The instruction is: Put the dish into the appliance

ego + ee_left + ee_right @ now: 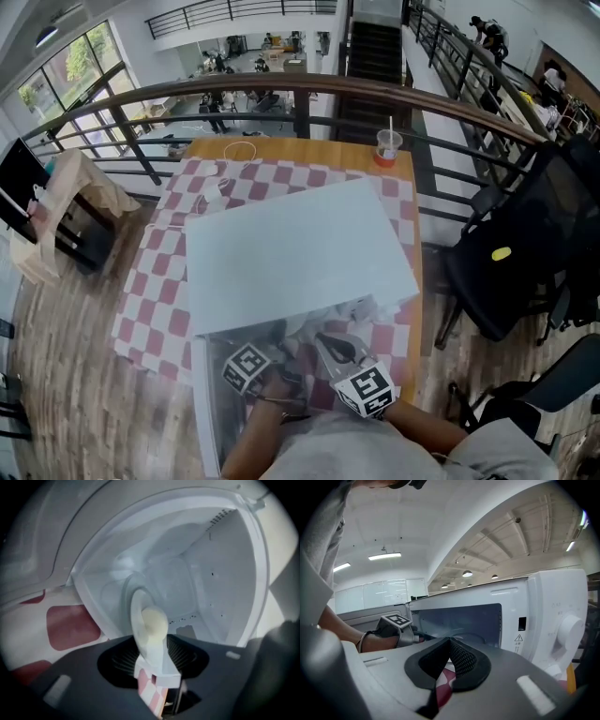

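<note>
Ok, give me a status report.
Left hand-held gripper open, reaching into the microwave, dish between its jaws. Right hand-held gripper shut, empty, outside. Nothing blocking.

bright, even daylight in the head view; both gripper views fisheye-bent, dark-cornered, soft up close.

Dish [135,619] blurred, its lower edge behind the left gripper [160,679]

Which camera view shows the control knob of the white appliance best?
The right gripper view: the control knob shows plainly on the front panel of the appliance. The head view sees only its top from above, no knob. The left gripper view looks into its cavity, not at the panel.
</note>
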`<state>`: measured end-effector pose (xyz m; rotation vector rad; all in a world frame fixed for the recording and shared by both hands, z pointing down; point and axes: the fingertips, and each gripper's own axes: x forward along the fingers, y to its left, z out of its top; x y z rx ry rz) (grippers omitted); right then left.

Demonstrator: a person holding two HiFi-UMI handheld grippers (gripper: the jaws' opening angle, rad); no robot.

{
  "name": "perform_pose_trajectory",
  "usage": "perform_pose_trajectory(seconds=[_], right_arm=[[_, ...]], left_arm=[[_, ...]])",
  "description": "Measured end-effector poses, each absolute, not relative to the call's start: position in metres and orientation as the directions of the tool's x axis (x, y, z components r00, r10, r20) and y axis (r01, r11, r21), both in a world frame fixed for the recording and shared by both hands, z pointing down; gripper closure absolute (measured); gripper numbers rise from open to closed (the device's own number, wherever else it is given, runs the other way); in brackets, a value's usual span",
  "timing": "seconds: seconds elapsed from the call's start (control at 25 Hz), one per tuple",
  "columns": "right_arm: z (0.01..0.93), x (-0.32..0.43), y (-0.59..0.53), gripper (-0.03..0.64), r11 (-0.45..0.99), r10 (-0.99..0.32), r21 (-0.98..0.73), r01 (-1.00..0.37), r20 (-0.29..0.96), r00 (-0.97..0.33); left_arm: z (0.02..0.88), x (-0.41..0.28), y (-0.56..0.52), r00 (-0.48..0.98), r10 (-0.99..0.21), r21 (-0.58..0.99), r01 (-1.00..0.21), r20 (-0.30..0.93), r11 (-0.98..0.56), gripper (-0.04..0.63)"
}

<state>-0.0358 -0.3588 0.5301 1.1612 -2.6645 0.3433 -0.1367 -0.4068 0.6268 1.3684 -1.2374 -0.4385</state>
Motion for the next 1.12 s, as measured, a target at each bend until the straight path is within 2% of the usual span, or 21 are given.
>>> perform_pose_trajectory(seconds=[0.12,0.28,0.48,0.64,0.84,0.92,0.96,1.0,1.12], right_arm=[[0.534,-0.036,-0.354,0.618,0.662,-0.685,-0.130,-0.738,0.295,-0.666],[0.535,-0.037,-0.351,0.618,0.667,-0.682,-0.123,-0.735,0.297,-0.669],[0.541,-0.039,-0.345,0.618,0.671,-0.672,-0.128,-0.730,0.310,-0.672],[0.541,-0.036,-0.344,0.618,0.666,-0.674,-0.128,-0.735,0.318,-0.666],[0.543,-0.032,-0.345,0.618,0.657,-0.681,-0.128,-0.743,0.323,-0.657],[0.544,-0.031,-0.347,0.618,0.653,-0.683,-0.129,-0.746,0.325,-0.654],[0.545,-0.031,-0.348,0.618,0.652,-0.684,-0.129,-0.747,0.326,-0.653],[0.545,-0.031,-0.349,0.618,0.652,-0.684,-0.129,-0.748,0.326,-0.652],[0.547,-0.032,-0.351,0.618,0.649,-0.684,-0.131,-0.749,0.329,-0.651]], left_arm=[[0.622,-0.131,-0.404,0.422,-0.807,0.834,-0.531,0.413,0.149,0.337],[0.630,-0.123,-0.395,0.439,-0.718,0.653,-0.757,0.540,0.029,0.223],[0.646,-0.122,-0.382,0.322,-0.694,0.379,-0.922,0.644,-0.077,0.193],[0.648,-0.132,-0.379,0.173,-0.727,0.154,-0.984,0.665,-0.093,0.203],[0.636,-0.148,-0.378,0.055,-0.788,0.083,-0.997,0.613,-0.004,0.254],[0.630,-0.156,-0.379,-0.003,-0.815,0.042,-0.999,0.580,0.034,0.331],[0.628,-0.158,-0.382,-0.020,-0.825,0.023,-0.999,0.565,0.040,0.399],[0.626,-0.158,-0.386,-0.021,-0.832,0.013,-0.999,0.555,0.034,0.426],[0.625,-0.155,-0.402,0.014,-0.834,0.018,-1.000,0.552,-0.005,0.425]])
